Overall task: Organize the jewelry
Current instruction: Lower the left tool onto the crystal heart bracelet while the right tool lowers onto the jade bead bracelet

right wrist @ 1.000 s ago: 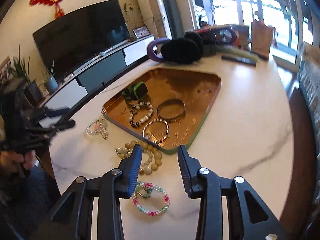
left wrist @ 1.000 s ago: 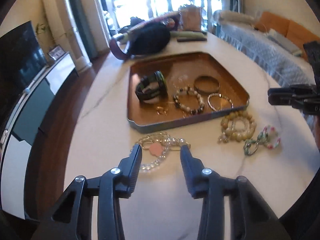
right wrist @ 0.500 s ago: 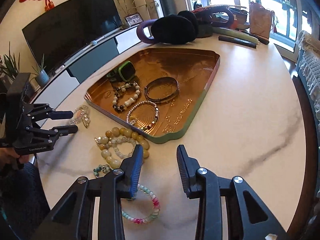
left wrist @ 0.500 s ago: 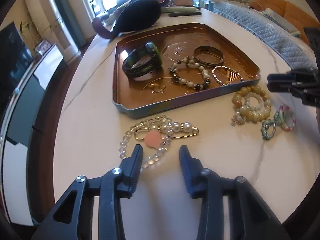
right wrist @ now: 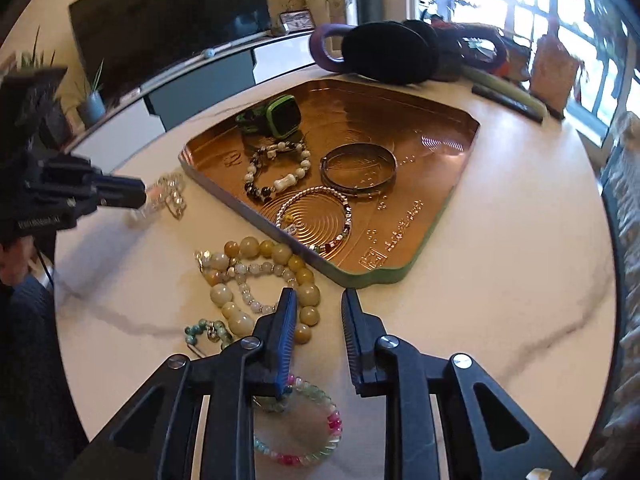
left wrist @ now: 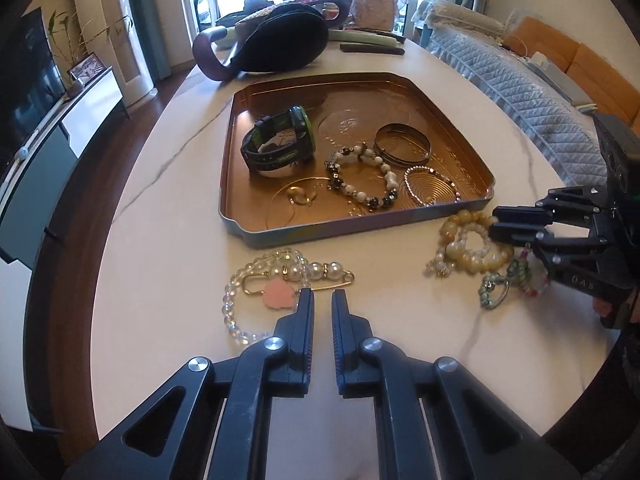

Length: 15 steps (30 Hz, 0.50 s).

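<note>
A copper tray (left wrist: 448, 128) (right wrist: 436, 168) on the white marble table holds a green watch (left wrist: 280, 144), a black-and-white bead bracelet (left wrist: 360, 178), a metal bangle (left wrist: 402, 146) and a thin beaded bracelet (left wrist: 432, 184). A clear bead bracelet with a pearl pin and pink charm (left wrist: 276, 280) lies in front of the tray. My left gripper (left wrist: 322, 300) is nearly shut and empty just behind it. A yellow bead bracelet (right wrist: 256, 280) and a pink-green bracelet (right wrist: 304, 432) lie by my right gripper (right wrist: 318, 304), which is open and empty.
A black bag with a purple handle (left wrist: 276, 40) and a dark remote (left wrist: 372, 49) lie beyond the tray. A small green bead piece (right wrist: 206, 330) sits left of the right gripper. A quilted sofa (left wrist: 520, 88) stands to the right, and a TV cabinet (right wrist: 192, 80) on the other side.
My left gripper's jaws have closed to a narrow gap and it has shifted right of the pink charm. My right gripper moved forward over the yellow beads and stays open.
</note>
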Motion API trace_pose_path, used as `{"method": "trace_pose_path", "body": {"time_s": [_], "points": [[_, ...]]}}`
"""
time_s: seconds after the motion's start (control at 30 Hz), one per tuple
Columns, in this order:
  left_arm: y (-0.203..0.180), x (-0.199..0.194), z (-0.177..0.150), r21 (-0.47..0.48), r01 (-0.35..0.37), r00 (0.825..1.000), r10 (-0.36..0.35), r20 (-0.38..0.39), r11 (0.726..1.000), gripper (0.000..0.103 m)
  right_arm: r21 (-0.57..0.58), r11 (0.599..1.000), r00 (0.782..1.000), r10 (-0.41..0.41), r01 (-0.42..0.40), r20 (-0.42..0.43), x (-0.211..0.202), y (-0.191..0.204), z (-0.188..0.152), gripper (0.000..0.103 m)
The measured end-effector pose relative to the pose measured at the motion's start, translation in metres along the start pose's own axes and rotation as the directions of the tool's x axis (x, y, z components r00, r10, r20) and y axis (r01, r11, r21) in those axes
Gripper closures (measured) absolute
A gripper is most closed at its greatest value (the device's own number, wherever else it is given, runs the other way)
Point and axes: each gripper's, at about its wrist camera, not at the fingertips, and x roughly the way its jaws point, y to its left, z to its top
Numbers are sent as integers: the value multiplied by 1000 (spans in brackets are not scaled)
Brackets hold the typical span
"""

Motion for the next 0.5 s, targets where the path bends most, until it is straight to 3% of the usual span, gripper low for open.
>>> {"method": "trace_pose_path", "body": {"time_s": [0.17, 0.4, 0.5], "points": [[7, 1, -4, 0, -49, 999, 49, -4, 999, 90, 7, 1000, 1000, -23, 23, 16, -13, -7, -6, 92], [9, 18, -6, 42, -86, 994, 88, -59, 995, 61, 28, 1000, 1000, -13, 13, 16, -12, -11, -4, 91], [11, 24, -5, 48, -86, 994, 89, -67, 995, 61, 12, 1000, 1000, -2, 2, 0, -5, -8, -4, 87]]}}
